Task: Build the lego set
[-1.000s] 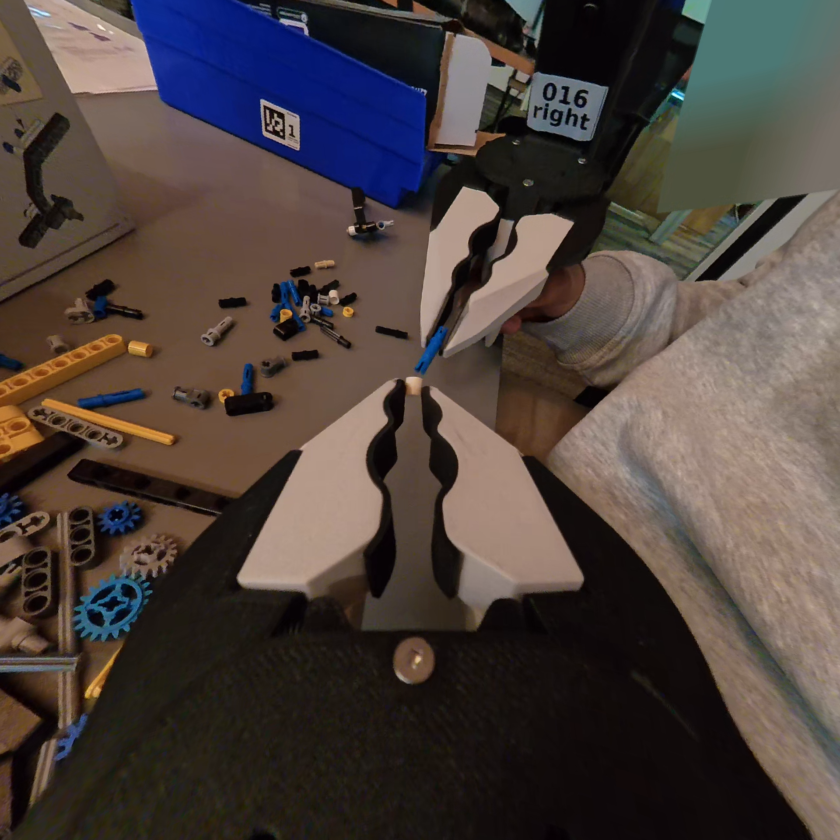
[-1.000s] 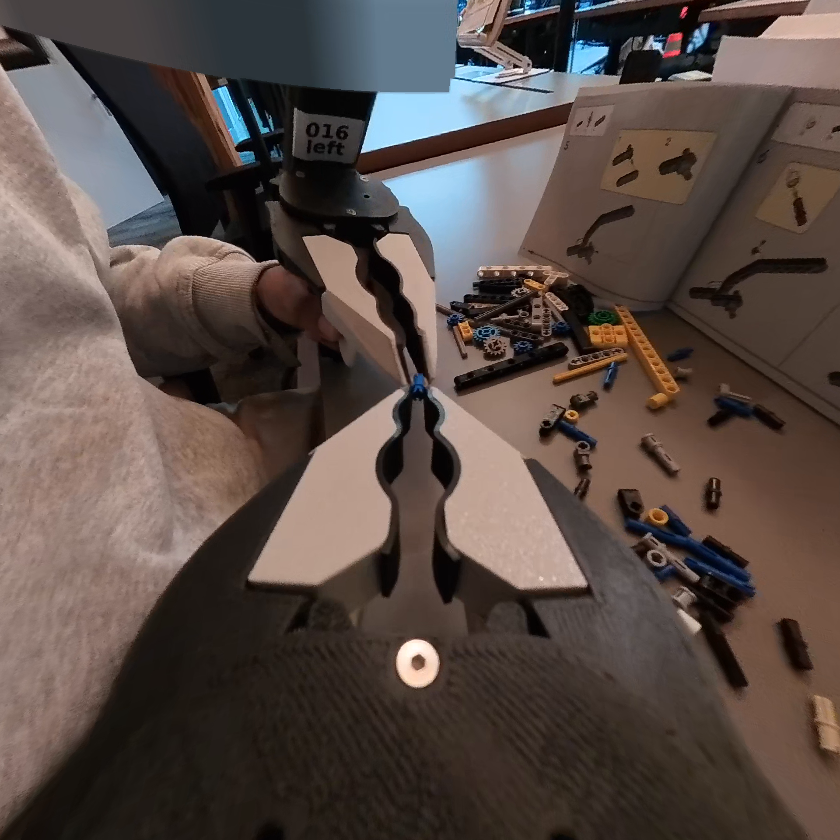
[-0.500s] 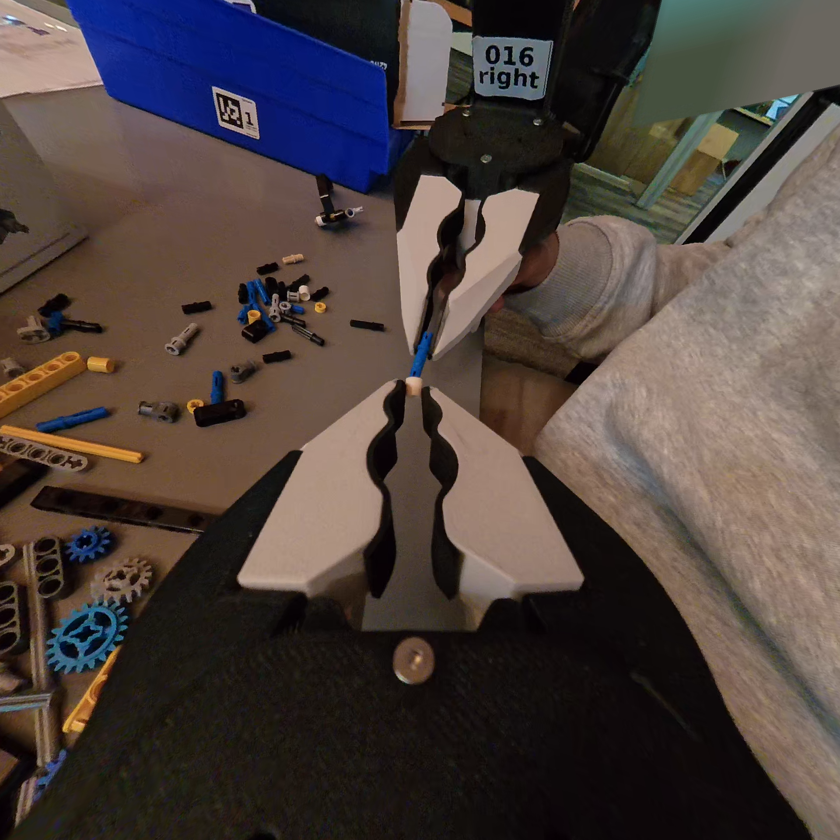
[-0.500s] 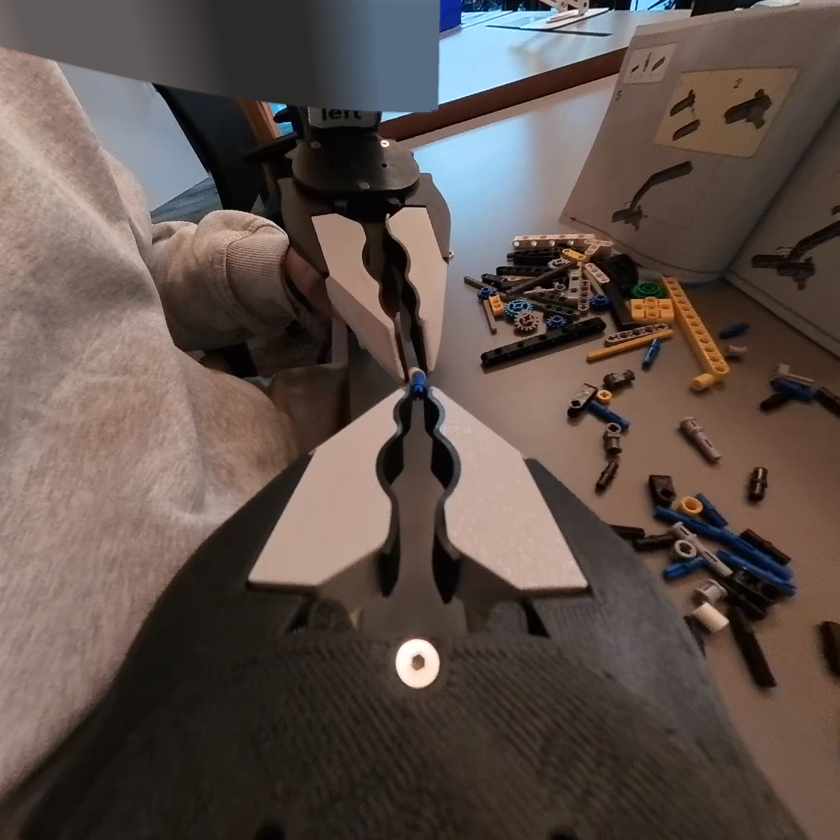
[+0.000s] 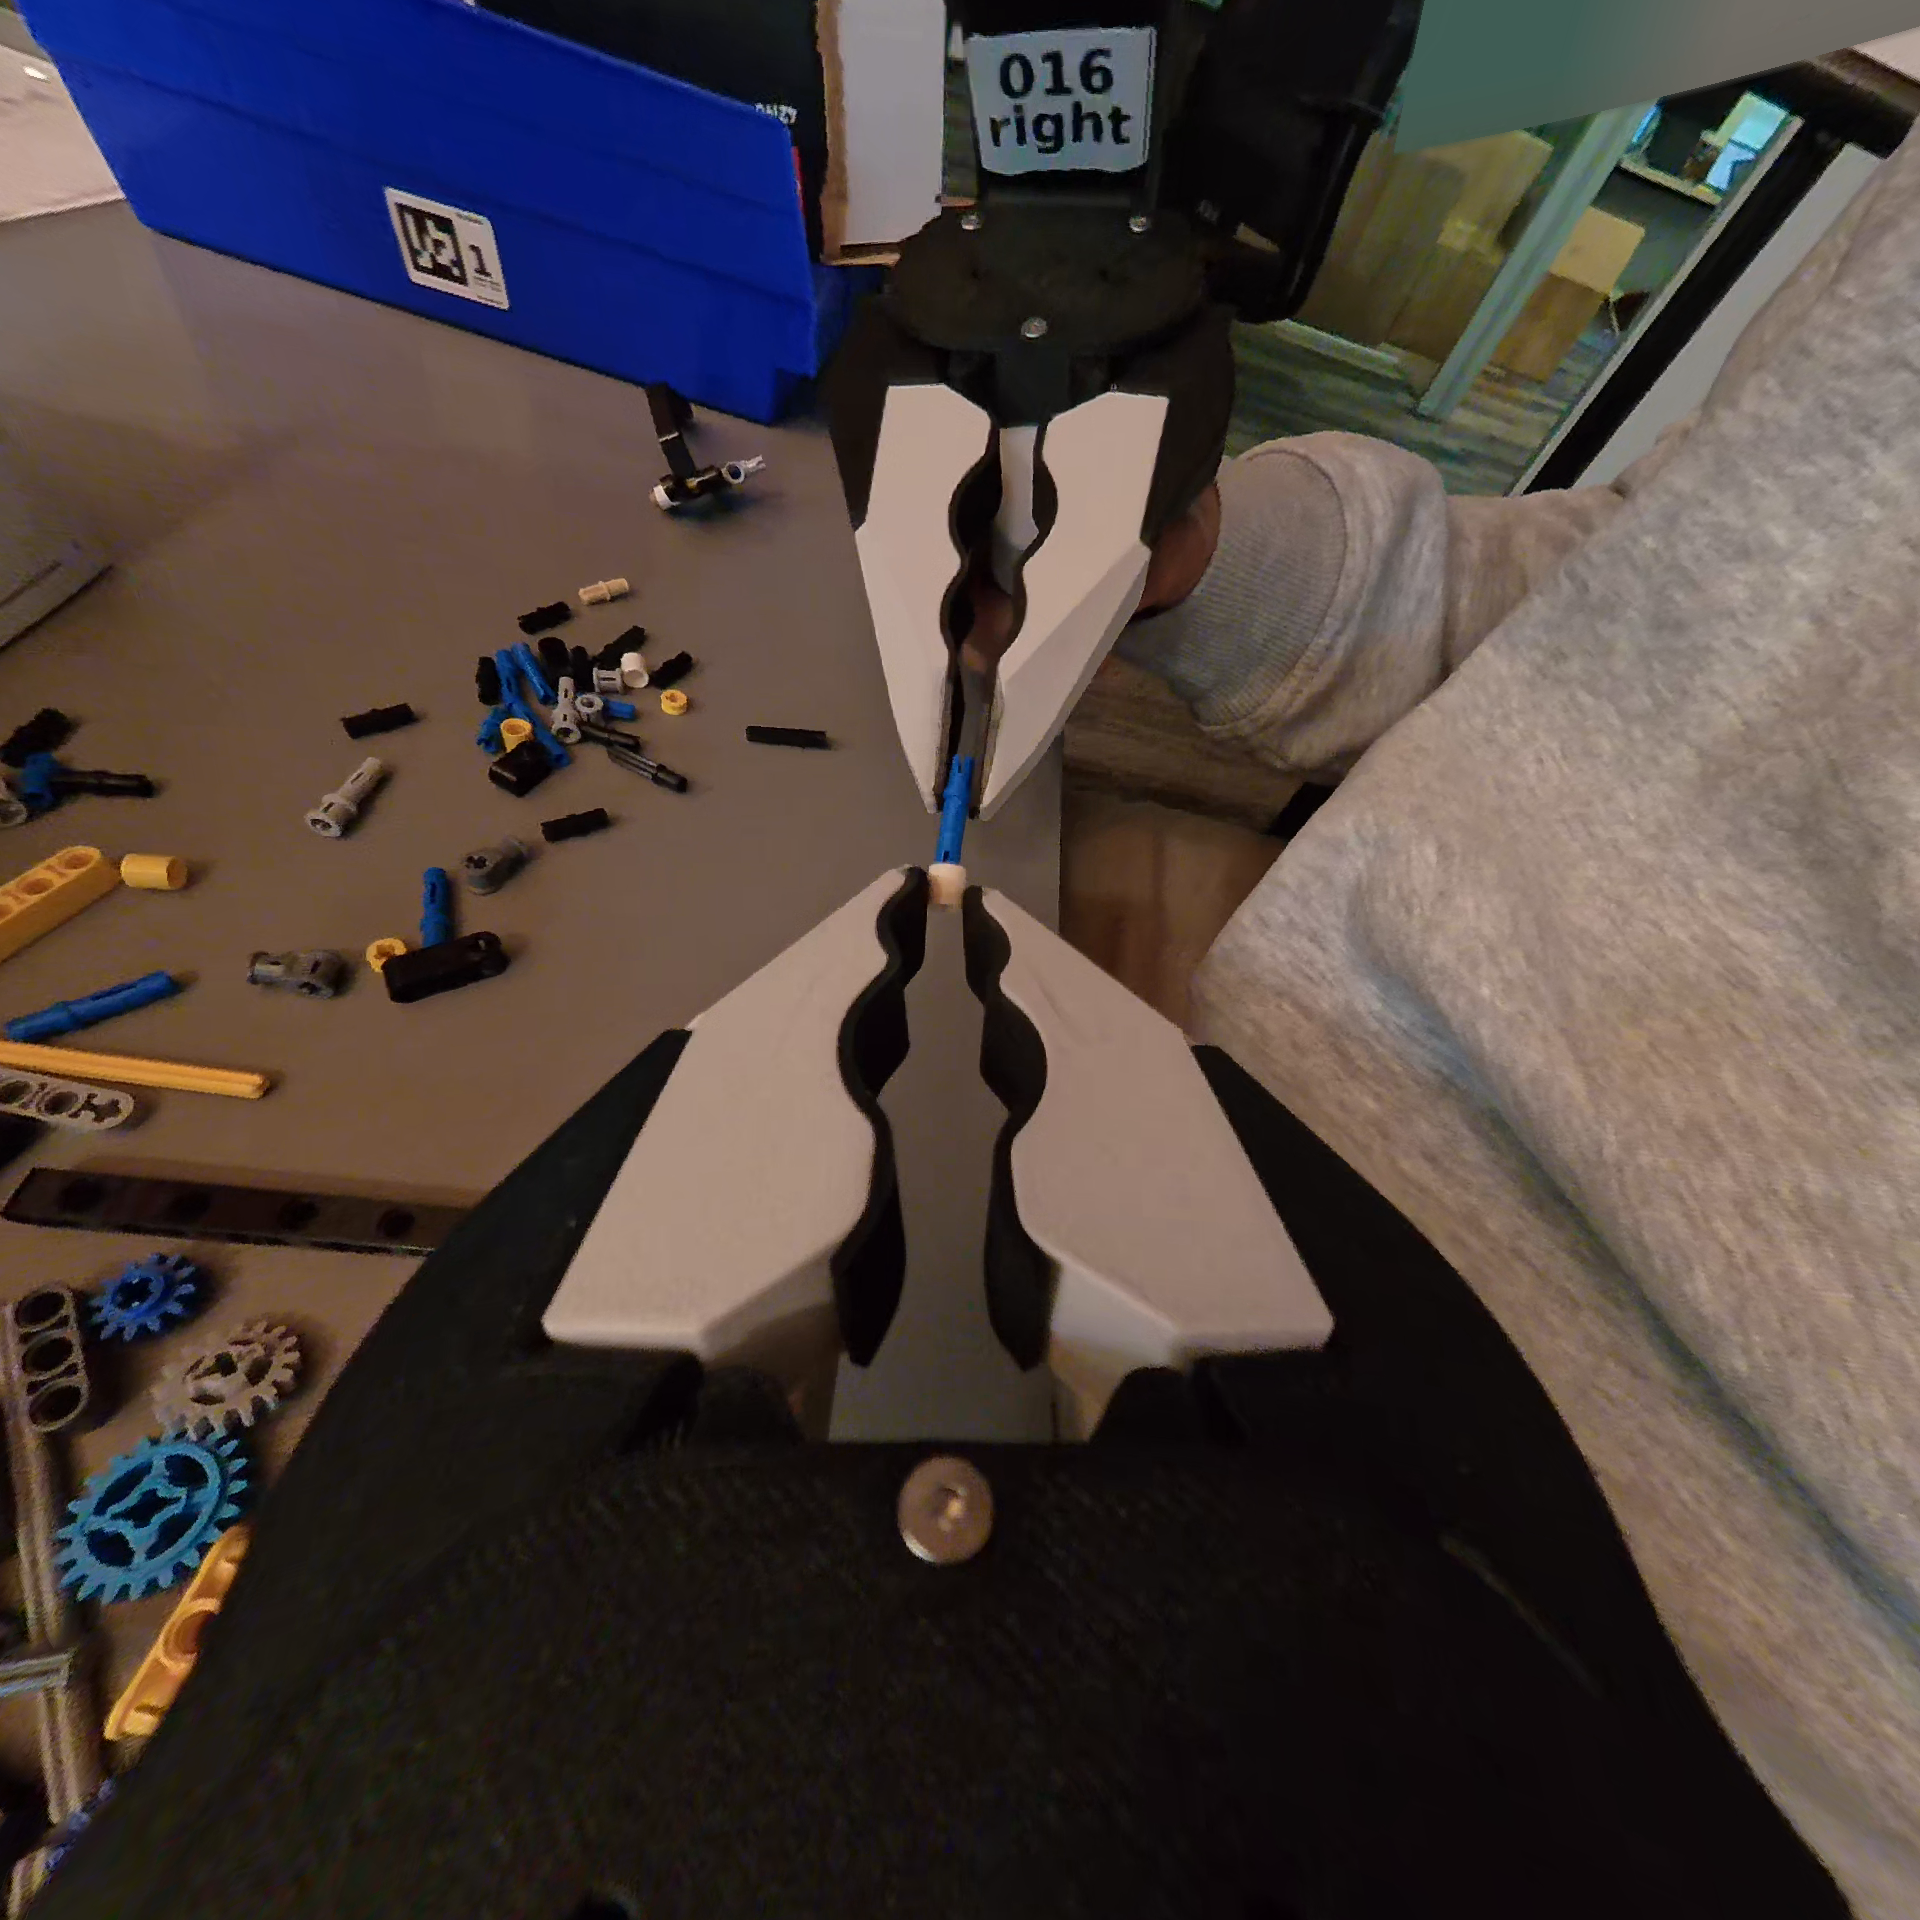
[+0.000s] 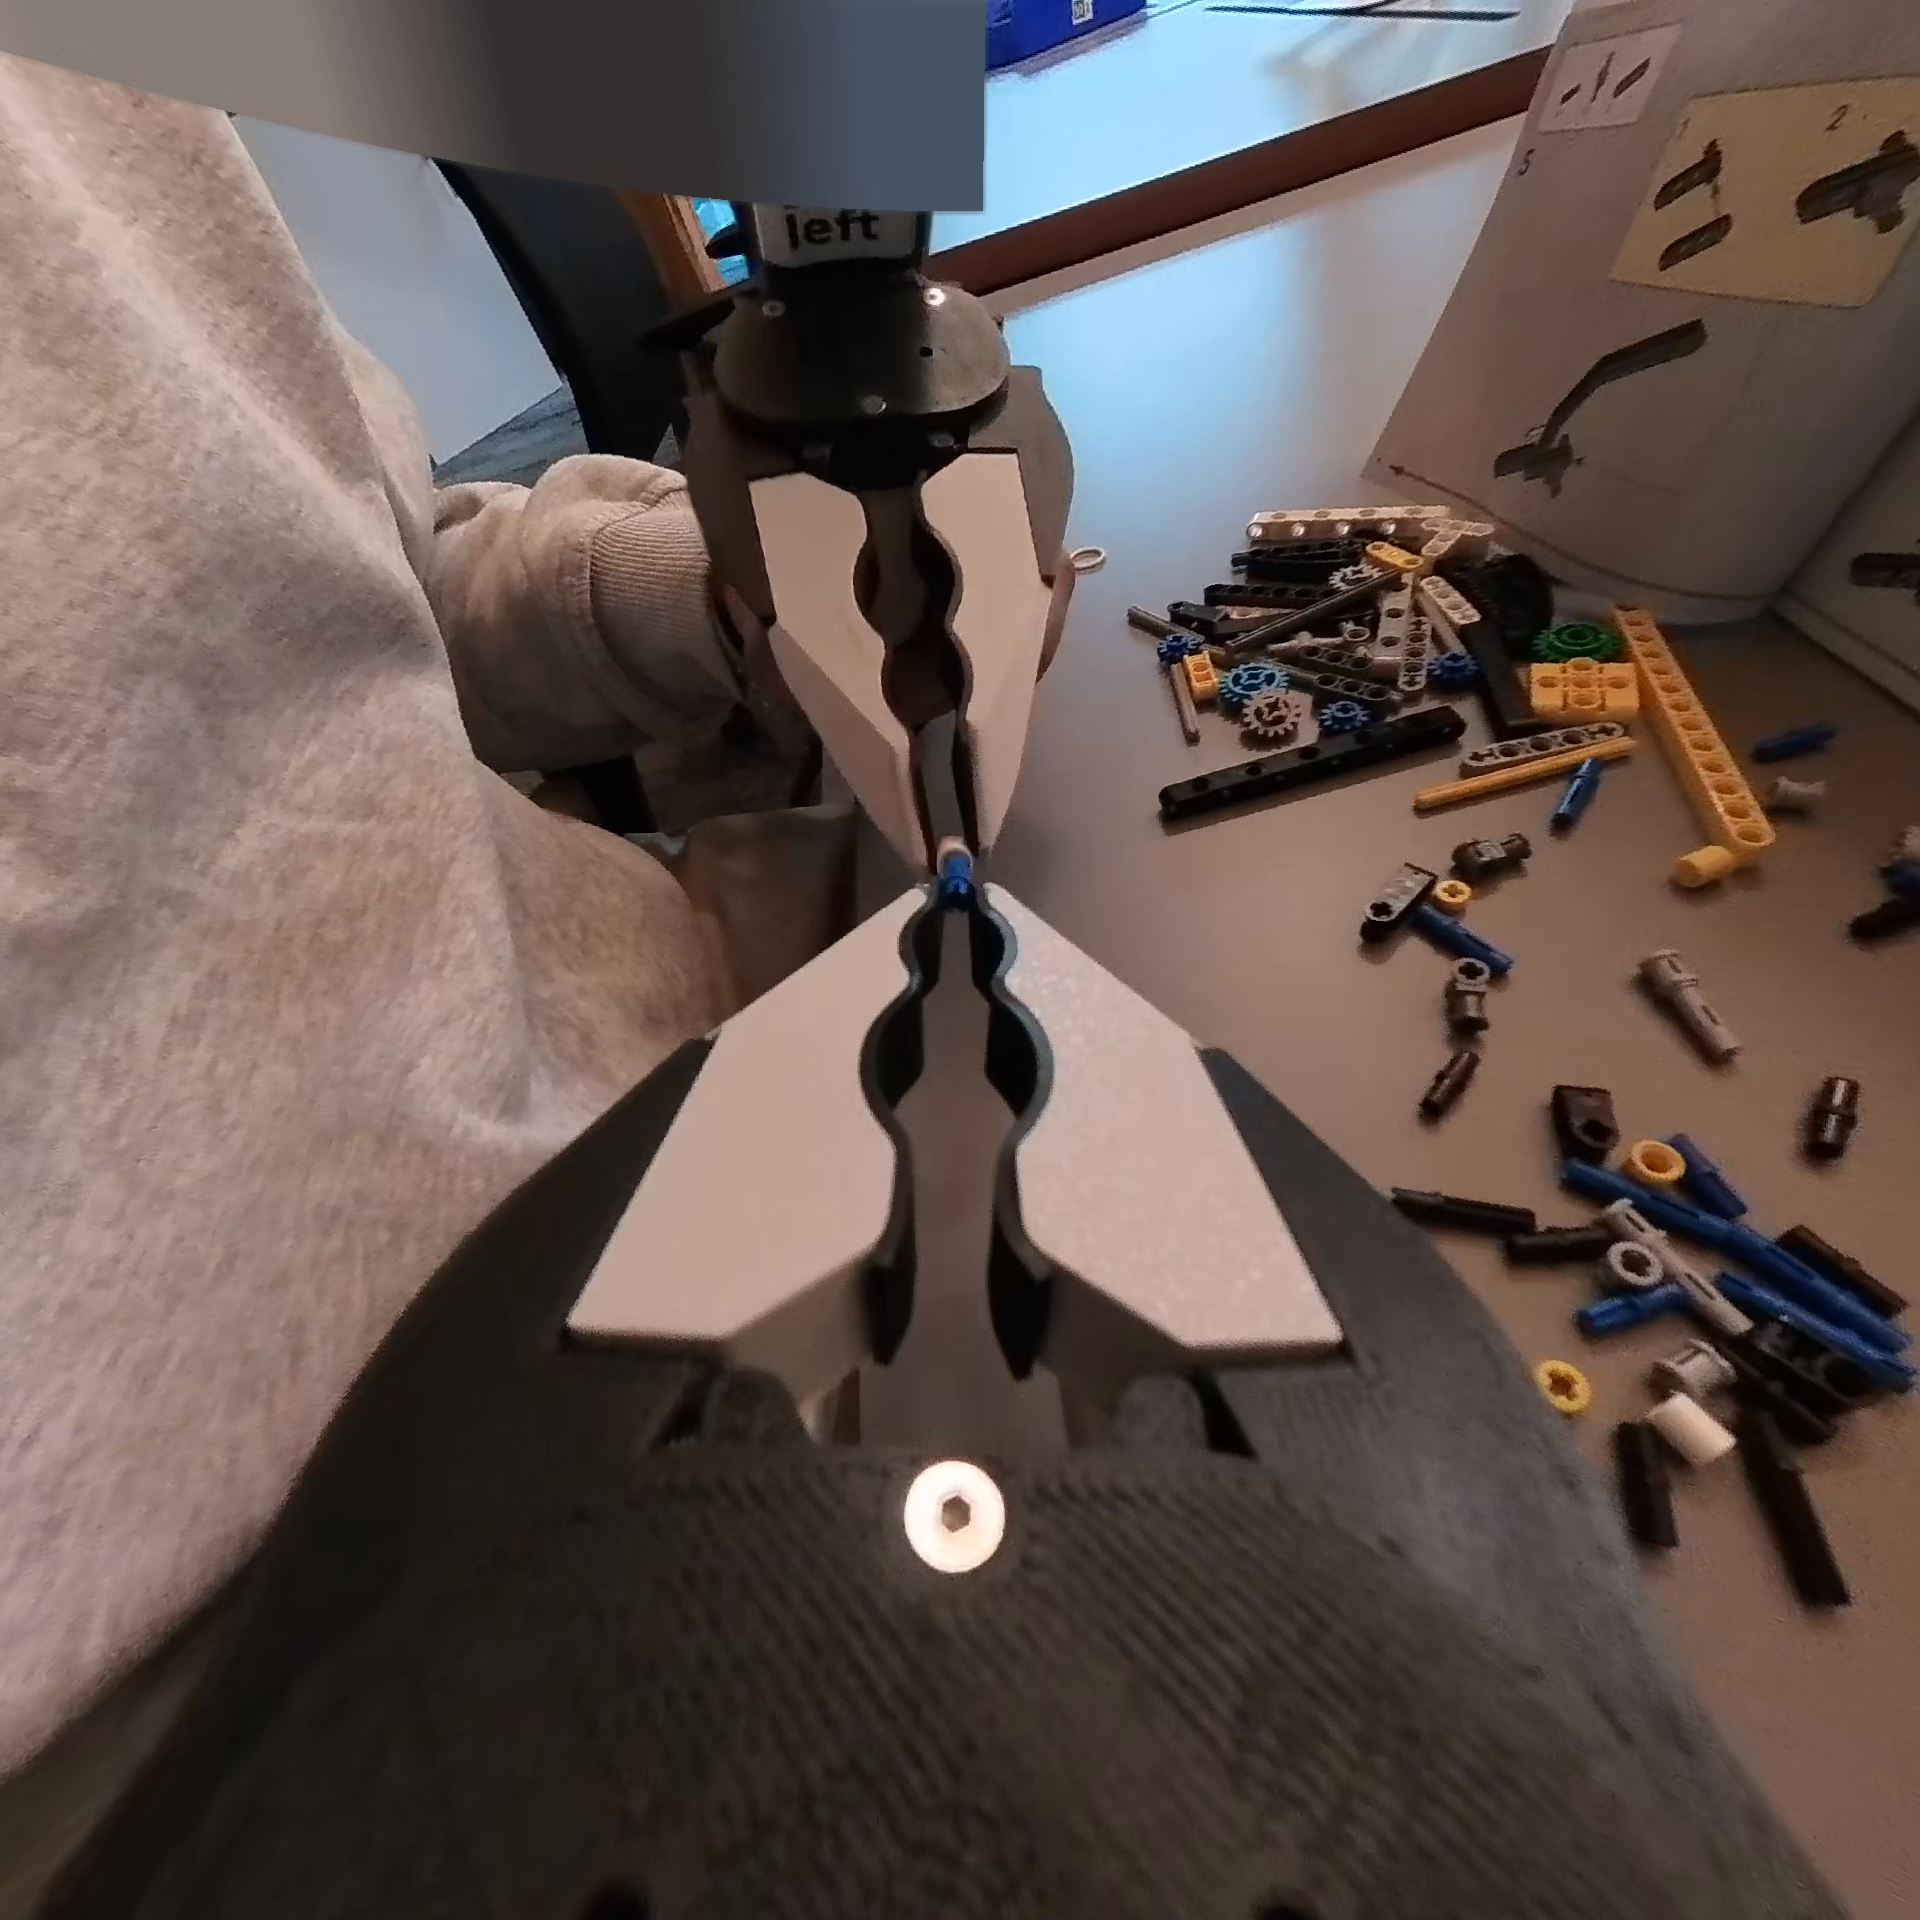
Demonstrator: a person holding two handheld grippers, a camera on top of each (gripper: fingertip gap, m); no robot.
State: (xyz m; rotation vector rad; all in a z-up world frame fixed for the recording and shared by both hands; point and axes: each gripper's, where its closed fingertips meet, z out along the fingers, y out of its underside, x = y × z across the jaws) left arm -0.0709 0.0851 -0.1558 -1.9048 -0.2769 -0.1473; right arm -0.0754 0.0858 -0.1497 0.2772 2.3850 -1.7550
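Note:
My left gripper (image 5: 943,885) is shut on a small white bush (image 5: 945,881) at its fingertips. My right gripper (image 5: 961,795) faces it tip to tip and is shut on a blue pin (image 5: 953,816). The pin's free end touches the bush, and both are held in the air above the table edge. In the right wrist view my right gripper (image 6: 951,896) holds the blue pin (image 6: 953,881) against the tips of the left gripper (image 6: 948,836); the bush is barely visible there.
Loose pins and connectors (image 5: 561,707) lie scattered on the grey table (image 5: 312,540). Gears (image 5: 156,1507) and beams lie at the left. A blue bin (image 5: 468,177) stands at the back. Instruction sheets (image 6: 1662,312) stand behind a pile of beams (image 6: 1455,644). A grey-sleeved person sits close. Less than 4 cm separates the two grippers' tips.
The two grippers have closed in on each other. The blue pin has lined up with the white bush and now touches it; a second ago there was a gap.

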